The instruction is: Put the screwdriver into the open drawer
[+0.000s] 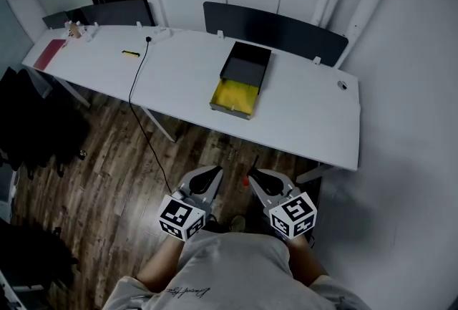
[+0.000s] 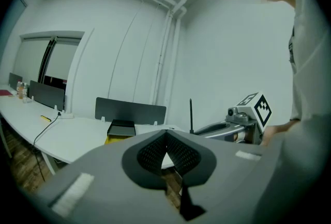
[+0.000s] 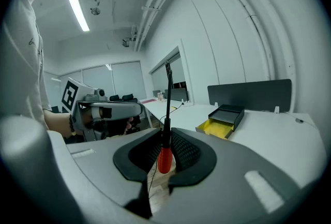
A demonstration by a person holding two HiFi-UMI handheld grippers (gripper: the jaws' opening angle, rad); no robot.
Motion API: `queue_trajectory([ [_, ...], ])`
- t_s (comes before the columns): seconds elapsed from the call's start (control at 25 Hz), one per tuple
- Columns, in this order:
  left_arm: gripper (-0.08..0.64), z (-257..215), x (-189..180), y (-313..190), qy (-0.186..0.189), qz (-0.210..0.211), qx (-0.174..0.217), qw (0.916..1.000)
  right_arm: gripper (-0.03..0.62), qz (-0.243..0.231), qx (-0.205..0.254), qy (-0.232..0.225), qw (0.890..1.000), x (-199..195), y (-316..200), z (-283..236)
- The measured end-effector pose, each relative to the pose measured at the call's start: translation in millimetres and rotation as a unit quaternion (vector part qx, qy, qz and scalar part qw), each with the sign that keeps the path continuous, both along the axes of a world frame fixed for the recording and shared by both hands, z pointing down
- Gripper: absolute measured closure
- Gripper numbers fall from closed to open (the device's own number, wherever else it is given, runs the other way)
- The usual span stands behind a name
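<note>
Clamping the screwdriver point(image 3: 164, 154) by its red handle, the right gripper point(image 1: 252, 177) is well short of the open drawer point(image 1: 235, 96) at 12 o'clock. The left gripper point(image 1: 212, 174) is closed and empty. The upright shaft may snag the drawer's rim.

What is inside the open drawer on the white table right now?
Only the yellow interior of the drawer shows; no object is visible in it. Its rear part is covered by the black case. The screwdriver sits in the right gripper.

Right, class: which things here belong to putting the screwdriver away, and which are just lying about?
Job: screwdriver in right gripper; open drawer.
Lying about: black cable; small yellow object; flat red item.
</note>
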State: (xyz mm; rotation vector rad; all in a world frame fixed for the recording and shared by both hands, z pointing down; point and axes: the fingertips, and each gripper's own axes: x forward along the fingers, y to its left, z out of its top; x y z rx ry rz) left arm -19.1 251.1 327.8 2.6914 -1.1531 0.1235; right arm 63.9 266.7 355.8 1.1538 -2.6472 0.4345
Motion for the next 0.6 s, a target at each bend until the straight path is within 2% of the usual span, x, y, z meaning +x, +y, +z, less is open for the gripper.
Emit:
queue_trajectory([
  [0.6,0.560,0.7,6.5,5.2,0.000,-0.016,0.006,0.9999,0.520,-0.017,0.004,0.004,1.000,6.1,3.9,4.5],
])
